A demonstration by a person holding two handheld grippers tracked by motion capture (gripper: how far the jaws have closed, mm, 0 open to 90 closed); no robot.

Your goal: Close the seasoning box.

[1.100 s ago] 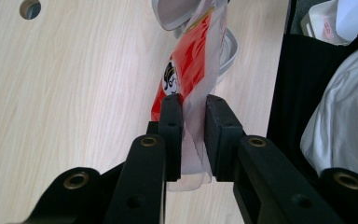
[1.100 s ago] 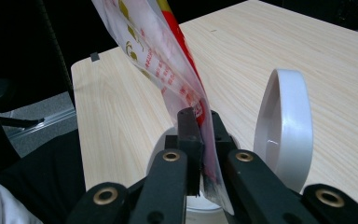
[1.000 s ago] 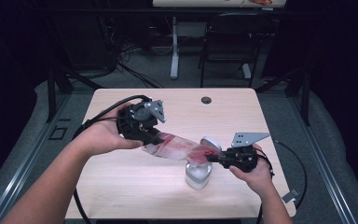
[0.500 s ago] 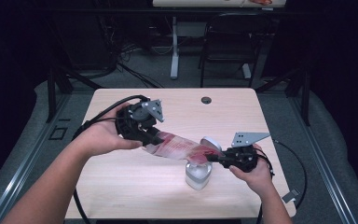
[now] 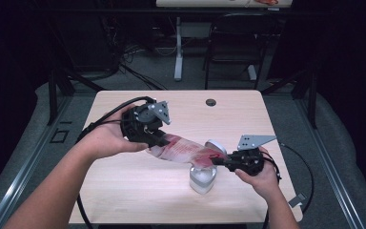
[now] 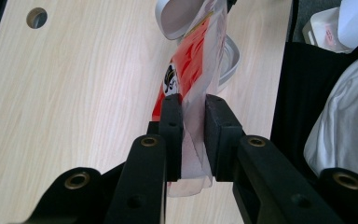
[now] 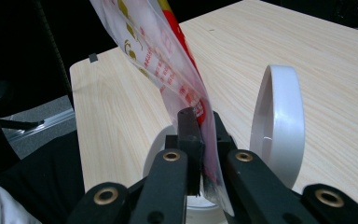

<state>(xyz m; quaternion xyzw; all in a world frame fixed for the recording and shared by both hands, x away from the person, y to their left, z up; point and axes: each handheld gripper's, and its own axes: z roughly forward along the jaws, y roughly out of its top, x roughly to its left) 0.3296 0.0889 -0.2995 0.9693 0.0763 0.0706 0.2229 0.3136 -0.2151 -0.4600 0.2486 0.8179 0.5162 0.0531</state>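
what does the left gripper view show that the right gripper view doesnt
Left gripper view: a round cable hole in the table, a black emblem on the packet, and the left gripper with the packet's clear end between its jaws.

Right gripper view: the upright white lid seen edge-on, gold print on the packet, and the right gripper shut on the packet's other end.

Both: the red and clear packet and the wooden table.

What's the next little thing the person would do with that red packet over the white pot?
Probably tip the left gripper end higher. The packet hangs pinched between both grippers, the right gripper end just above the open white jar, so lifting the far end should slide the contents down.
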